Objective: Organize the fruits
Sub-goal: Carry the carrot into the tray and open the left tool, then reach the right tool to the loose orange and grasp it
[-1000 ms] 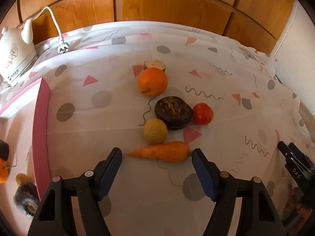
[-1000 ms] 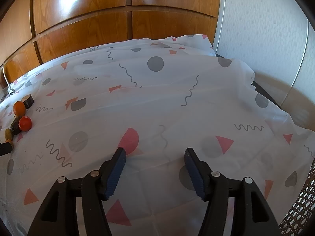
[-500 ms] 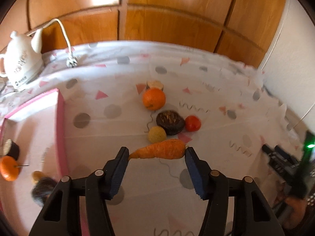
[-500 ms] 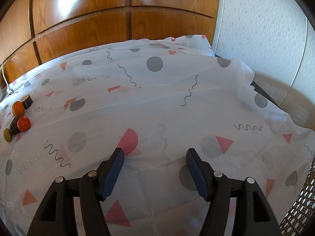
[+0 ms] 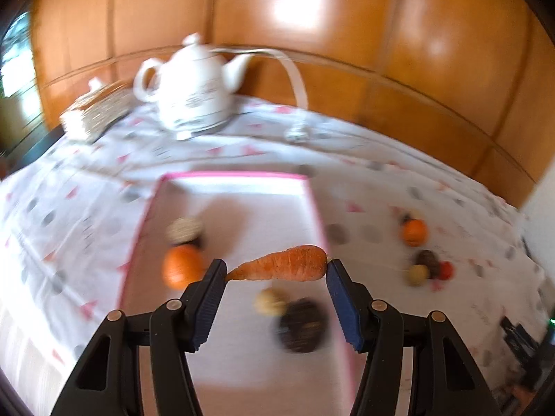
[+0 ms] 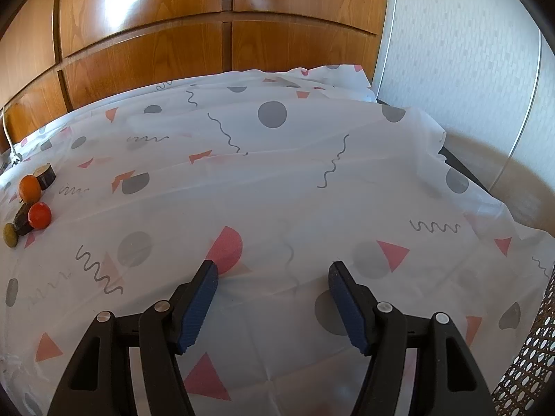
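Observation:
My left gripper (image 5: 275, 272) is shut on a carrot (image 5: 281, 264), held lengthwise between the blue pads above the pink-rimmed white tray (image 5: 232, 174). In the tray lie an orange (image 5: 182, 266), a dark-and-pale piece (image 5: 184, 230), a yellowish fruit (image 5: 270, 301) and a dark brown fruit (image 5: 301, 324). On the cloth to the right sit another orange (image 5: 413, 231), a yellowish fruit (image 5: 418, 274), a dark fruit (image 5: 427, 258) and a red tomato (image 5: 445, 269). My right gripper (image 6: 274, 277) is open and empty over the cloth; the same group shows at its far left, with the tomato (image 6: 39, 215) and orange (image 6: 29, 188).
A white electric kettle (image 5: 196, 86) with its cord stands behind the tray, and a stack of pale items (image 5: 97, 112) lies to its left. Wooden cabinet panels (image 5: 312, 34) line the back. A wicker surface (image 6: 530, 364) is at the right edge.
My left gripper has lifted the carrot off the cloth and swung left over the tray; the view is blurred by motion. My right gripper has hardly moved.

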The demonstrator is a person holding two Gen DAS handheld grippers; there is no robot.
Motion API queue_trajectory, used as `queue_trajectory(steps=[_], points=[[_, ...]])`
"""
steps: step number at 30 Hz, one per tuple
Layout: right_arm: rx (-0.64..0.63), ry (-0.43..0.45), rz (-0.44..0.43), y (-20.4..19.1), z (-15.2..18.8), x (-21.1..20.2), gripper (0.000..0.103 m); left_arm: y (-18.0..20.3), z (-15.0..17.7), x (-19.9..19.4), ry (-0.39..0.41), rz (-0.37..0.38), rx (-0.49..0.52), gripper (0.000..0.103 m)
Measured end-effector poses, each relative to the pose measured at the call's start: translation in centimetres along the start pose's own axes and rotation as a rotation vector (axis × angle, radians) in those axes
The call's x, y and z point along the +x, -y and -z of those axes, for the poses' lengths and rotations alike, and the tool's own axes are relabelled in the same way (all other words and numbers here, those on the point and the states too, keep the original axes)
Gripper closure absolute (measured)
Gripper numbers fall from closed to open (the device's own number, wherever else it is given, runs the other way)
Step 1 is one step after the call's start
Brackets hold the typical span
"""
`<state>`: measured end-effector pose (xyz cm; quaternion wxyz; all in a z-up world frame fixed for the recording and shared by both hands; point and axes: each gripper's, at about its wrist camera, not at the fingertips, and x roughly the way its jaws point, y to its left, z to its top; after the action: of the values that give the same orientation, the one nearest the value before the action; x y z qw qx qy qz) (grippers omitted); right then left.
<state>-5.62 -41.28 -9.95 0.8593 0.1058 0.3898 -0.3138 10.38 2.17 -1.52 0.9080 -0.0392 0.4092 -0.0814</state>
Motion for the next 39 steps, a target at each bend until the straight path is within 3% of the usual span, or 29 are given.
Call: queue_trajectory(steps=[7,12,19,39], points=[[-0.006,-0.001,0.01,-0.1,0.0,0.0,0.036,-4.0,2.3,-0.3,-0.008,-0.117,-0.107,0.041],[-0.003,-0.005,0.015,-0.2,-0.1,0.0,0.036,-4.9,3.8,-1.3,0.0,-0.123,-0.141,0.041],[-0.01,-0.006,0.025,-0.4,-0.1,-0.1,0.036,-5.2,4.6,-2.4,0.015,-0.132,-0.16,0.028],[-0.05,-0.019,0.059,-0.9,-0.2,-0.1,0.036,-7.4,7.1,-4.4,0.041,-0.156,-0.257,0.014]])
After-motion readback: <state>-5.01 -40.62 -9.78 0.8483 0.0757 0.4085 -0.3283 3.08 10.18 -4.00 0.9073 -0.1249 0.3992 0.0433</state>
